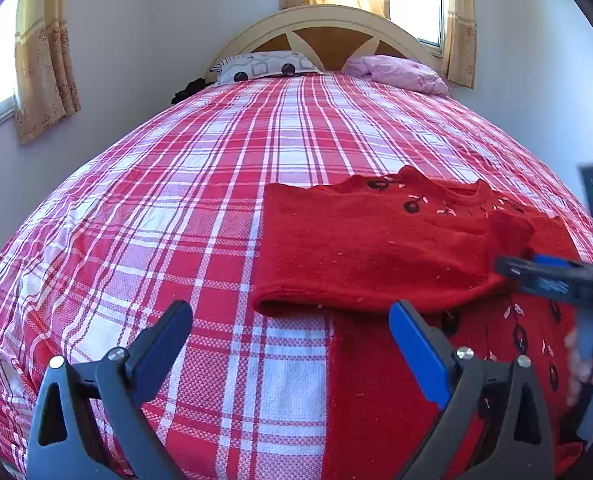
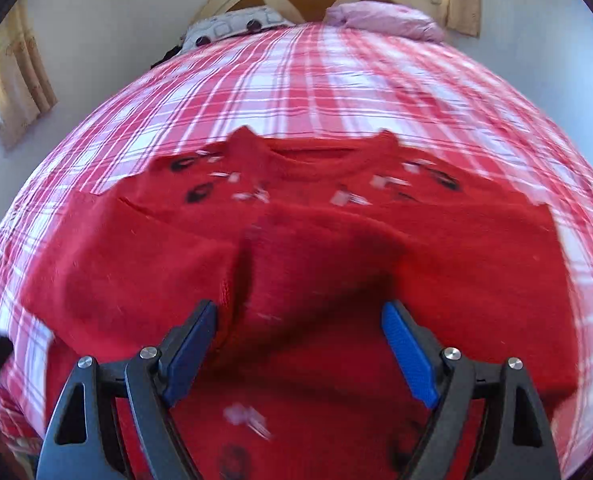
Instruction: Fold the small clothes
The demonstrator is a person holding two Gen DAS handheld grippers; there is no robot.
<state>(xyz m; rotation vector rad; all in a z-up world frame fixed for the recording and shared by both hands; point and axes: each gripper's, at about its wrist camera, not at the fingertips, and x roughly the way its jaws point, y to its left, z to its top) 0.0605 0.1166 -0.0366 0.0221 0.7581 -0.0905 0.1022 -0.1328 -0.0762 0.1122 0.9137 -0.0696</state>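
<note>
A small red knitted sweater (image 1: 376, 248) with black and white decorations lies on the plaid bed, its left sleeve folded across the chest. In the right wrist view the sweater (image 2: 296, 248) fills the middle, neckline at the far side, both sleeves folded inward. My left gripper (image 1: 292, 320) is open and empty, hovering just left of the sweater's body, near the folded sleeve's cuff. My right gripper (image 2: 298, 320) is open and empty over the sweater's middle; it also shows in the left wrist view (image 1: 536, 272) at the right edge.
The bed (image 1: 176, 200) has a red and white plaid cover. A patterned pillow (image 1: 264, 65) and a pink pillow (image 1: 400, 72) lie by the wooden headboard (image 1: 328, 24). Walls and curtained windows surround the bed.
</note>
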